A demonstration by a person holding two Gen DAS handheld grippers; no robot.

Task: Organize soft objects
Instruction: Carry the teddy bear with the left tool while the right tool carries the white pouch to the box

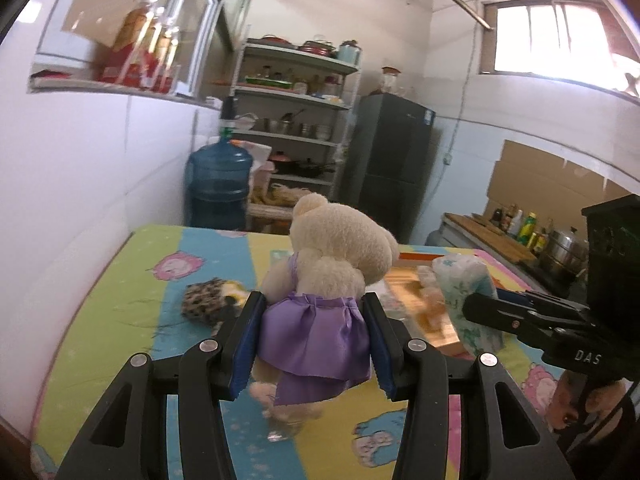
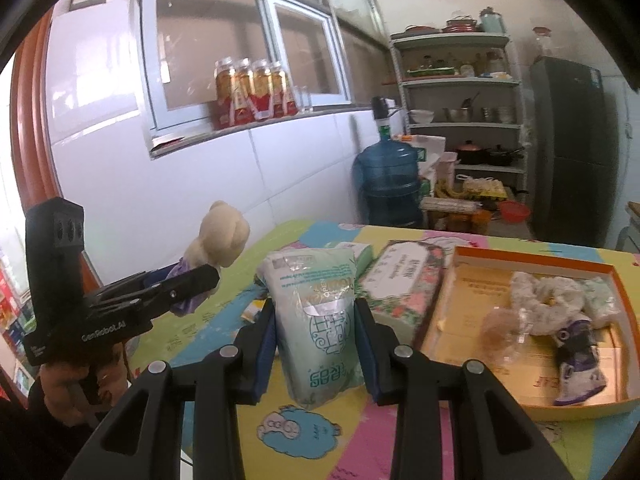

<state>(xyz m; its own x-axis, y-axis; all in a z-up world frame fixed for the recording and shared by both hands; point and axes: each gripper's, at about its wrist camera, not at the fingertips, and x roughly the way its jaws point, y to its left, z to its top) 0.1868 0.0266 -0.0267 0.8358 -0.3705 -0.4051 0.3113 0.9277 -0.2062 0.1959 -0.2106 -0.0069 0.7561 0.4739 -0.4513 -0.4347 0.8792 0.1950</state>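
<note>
My left gripper (image 1: 312, 312) is shut on a cream teddy bear in a purple dress (image 1: 320, 320) and holds it above the table. The bear (image 2: 220, 240) and left gripper (image 2: 200, 276) also show at the left of the right wrist view. My right gripper (image 2: 316, 316) is shut on a pale green tissue pack (image 2: 320, 320), lifted above the table; the pack (image 1: 468, 292) also shows in the left wrist view. An orange cardboard box (image 2: 480, 264) at the right holds a purple-and-white soft toy (image 2: 576, 356) and fluffy items (image 2: 548, 300).
A floral wipes pack (image 2: 404, 280) lies left of the box. A leopard-print soft item (image 1: 208, 300) lies on the colourful cartoon tablecloth (image 1: 120, 300). A blue water jug (image 1: 218, 176), shelves (image 1: 296, 100) and a dark fridge (image 1: 388, 152) stand behind the table.
</note>
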